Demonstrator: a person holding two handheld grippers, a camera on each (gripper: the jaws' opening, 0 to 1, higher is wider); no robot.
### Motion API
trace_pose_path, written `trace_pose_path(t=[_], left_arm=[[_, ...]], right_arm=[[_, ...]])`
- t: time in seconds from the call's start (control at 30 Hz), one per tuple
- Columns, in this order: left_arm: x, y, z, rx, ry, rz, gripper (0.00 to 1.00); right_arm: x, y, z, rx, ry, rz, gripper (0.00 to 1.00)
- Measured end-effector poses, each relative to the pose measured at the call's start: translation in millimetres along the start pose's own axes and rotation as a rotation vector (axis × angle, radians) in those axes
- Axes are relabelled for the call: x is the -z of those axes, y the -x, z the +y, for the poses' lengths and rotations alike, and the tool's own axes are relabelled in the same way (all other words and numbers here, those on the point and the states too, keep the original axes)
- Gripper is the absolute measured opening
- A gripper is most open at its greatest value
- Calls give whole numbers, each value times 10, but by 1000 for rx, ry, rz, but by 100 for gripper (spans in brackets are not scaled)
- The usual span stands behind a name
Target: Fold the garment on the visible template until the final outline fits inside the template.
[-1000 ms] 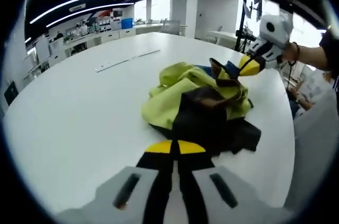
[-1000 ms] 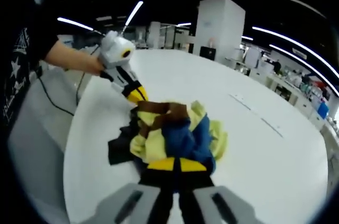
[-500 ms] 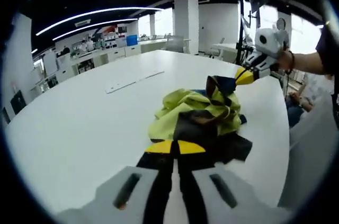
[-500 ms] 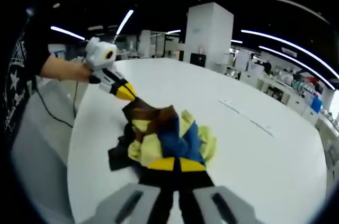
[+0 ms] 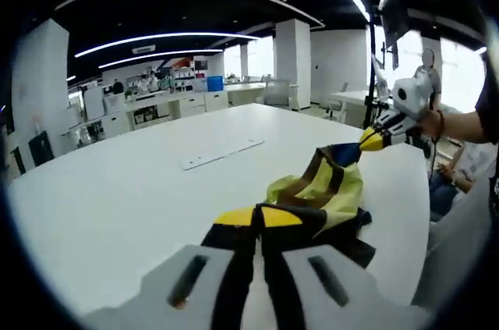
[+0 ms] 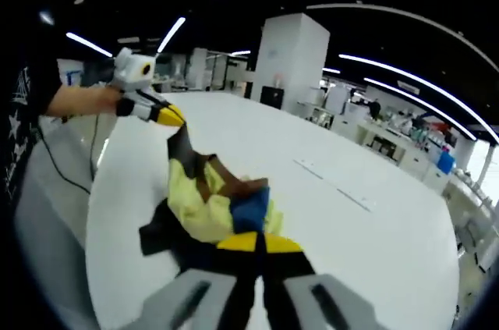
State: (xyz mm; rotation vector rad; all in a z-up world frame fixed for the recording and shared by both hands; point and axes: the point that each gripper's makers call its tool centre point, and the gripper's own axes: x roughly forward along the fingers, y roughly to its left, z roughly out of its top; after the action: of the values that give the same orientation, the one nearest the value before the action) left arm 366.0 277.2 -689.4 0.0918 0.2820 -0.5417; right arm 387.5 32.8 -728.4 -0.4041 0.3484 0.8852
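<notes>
Hanging between the two grippers, the yellow, black, brown and blue garment [image 5: 323, 189] stretches above the round white table [image 5: 117, 197], its lower folds trailing onto the tabletop. The left gripper [image 5: 258, 218] has its yellow-tipped jaws clenched on a black edge of the cloth. The right gripper [image 6: 258, 243] pinches the blue part just as tightly. Farther across the table lies a flat white strip [image 5: 222, 154].

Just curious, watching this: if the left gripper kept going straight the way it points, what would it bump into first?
Nothing new: the left gripper is already shut on the garment, so the bunched cloth lies directly ahead.
</notes>
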Motion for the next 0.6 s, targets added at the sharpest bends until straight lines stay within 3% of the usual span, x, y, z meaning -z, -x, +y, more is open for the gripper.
trace_pose_path(t=[0.27,0.6], left_arm=[[-367,-65,319,-50,19,-92,0],[-486,-432,766,-129,167,-159,0]], right_arm=[[-246,-29,-379,81,37,-14,0],[-473,-323,-850,195,-77,-48,0]])
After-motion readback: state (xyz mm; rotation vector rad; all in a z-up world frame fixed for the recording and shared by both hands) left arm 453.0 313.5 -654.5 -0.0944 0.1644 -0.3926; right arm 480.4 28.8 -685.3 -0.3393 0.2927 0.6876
